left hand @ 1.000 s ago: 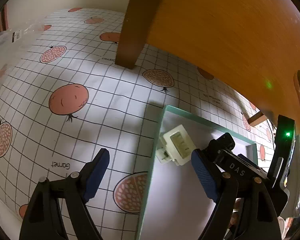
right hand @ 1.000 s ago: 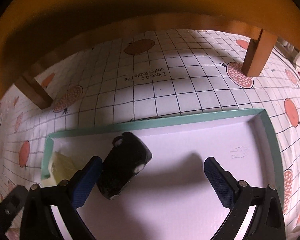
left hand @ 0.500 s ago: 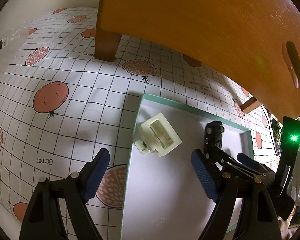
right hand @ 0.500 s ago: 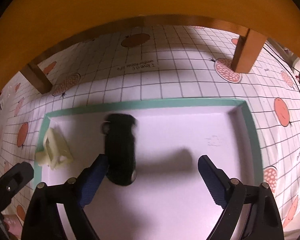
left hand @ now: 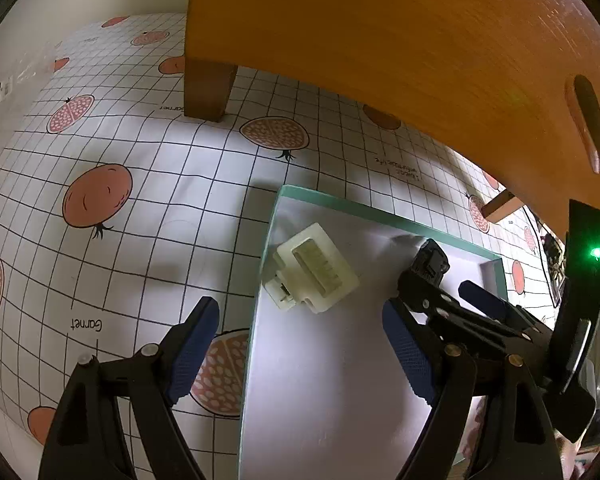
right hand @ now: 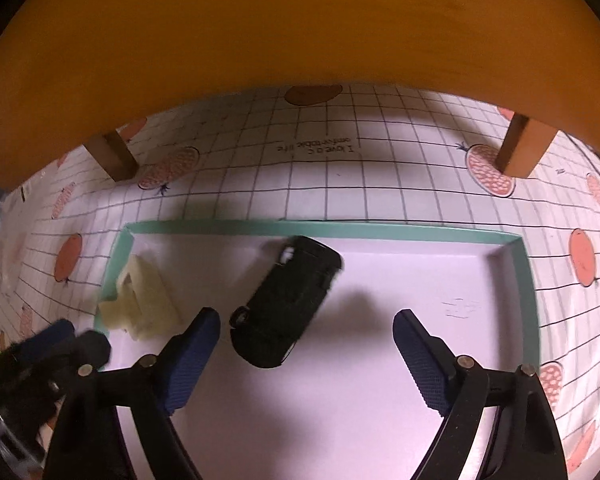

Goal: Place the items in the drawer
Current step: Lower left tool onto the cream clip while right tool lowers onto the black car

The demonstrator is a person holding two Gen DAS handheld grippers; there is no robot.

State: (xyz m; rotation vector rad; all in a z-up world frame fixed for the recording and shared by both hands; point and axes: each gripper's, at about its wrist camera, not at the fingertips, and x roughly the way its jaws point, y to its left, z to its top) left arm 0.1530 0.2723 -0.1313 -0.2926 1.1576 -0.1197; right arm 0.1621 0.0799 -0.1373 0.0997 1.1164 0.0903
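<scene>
Drawer [right hand: 526, 280]: a shallow tray with a teal rim and a pale floor, lying flat on the gridded cloth [left hand: 148, 200] with pomegranate prints.
Black toy car [right hand: 288, 304]: inside the drawer, near its far edge, lying at a slant and a little blurred; nothing grips it.
Cream toy block [left hand: 314, 268]: inside the drawer, tucked into the far left corner, touching or nearly touching the left rim.
Wooden stool [left hand: 400, 52]: its orange-brown seat hangs over the far side of the drawer and fills the top of both views; one leg [left hand: 208, 88] stands on the cloth beyond the drawer's left corner.
Right gripper [right hand: 306, 360]: held low over the drawer's near half, blue pads spread wide and empty, the car just ahead of the left pad.
Left gripper [left hand: 300, 352]: jaws wide apart and holding nothing, straddling the drawer's left rim, one pad over the cloth, the other over the drawer floor; the cream block lies just ahead.
Crowding: in the left wrist view the right gripper's black frame covers most of the car.
</scene>
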